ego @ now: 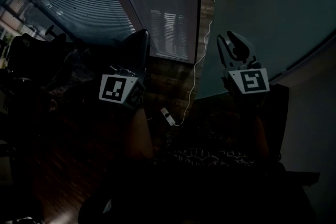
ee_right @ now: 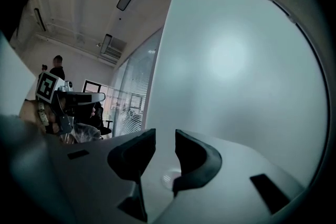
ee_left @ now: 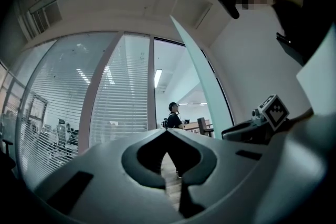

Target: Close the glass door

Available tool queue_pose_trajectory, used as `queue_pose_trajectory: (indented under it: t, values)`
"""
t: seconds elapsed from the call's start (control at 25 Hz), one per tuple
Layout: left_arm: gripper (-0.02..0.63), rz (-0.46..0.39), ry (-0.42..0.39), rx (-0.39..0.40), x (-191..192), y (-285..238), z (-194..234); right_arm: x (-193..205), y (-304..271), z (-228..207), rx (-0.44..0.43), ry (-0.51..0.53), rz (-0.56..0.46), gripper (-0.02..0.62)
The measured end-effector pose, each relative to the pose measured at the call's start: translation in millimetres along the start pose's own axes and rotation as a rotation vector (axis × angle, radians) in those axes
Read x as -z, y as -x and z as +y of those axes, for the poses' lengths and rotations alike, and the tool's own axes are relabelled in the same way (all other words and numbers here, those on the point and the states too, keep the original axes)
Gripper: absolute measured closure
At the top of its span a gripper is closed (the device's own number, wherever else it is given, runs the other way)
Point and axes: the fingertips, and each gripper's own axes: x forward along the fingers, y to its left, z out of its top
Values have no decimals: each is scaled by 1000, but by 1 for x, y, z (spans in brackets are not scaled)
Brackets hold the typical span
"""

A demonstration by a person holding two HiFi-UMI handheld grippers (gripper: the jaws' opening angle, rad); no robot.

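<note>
The frosted glass door (ego: 262, 2) stands ajar at the upper right of the head view, its free edge running down toward the floor. My right gripper (ego: 231, 42) points at the door's face, jaws apart and nothing between them. In the right gripper view the pale panel (ee_right: 241, 71) fills the right side and the open right gripper (ee_right: 164, 139) sits just before it. My left gripper (ego: 142, 36) is held left of the door's edge, in front of the gap. In the left gripper view its tips (ee_left: 167, 136) meet, and the door (ee_left: 210, 86) slants up on the right.
A glass wall with blinds (ego: 94, 2) runs left of the doorway. A white cable (ego: 191, 81) hangs down to an adapter (ego: 168, 116) on the wooden floor. An office chair (ego: 31, 50) stands at the far left. A person (ee_left: 173, 115) stands beyond the doorway.
</note>
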Motion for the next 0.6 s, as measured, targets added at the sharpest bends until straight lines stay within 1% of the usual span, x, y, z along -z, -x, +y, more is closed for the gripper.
queue_pose_trajectory:
  t: [0.2,0.44,0.6]
  values:
    - [604,-16,-2,-13,-3,-5,5,-8,-5,6,-22,36,-9,477]
    - [604,-28,-7,-36,0,-60,20,-9,-50,-11,-93,49,3,477]
    - [604,-37,-4,-74,4,-70,19,-7,-64,-17,-136,62,5,477]
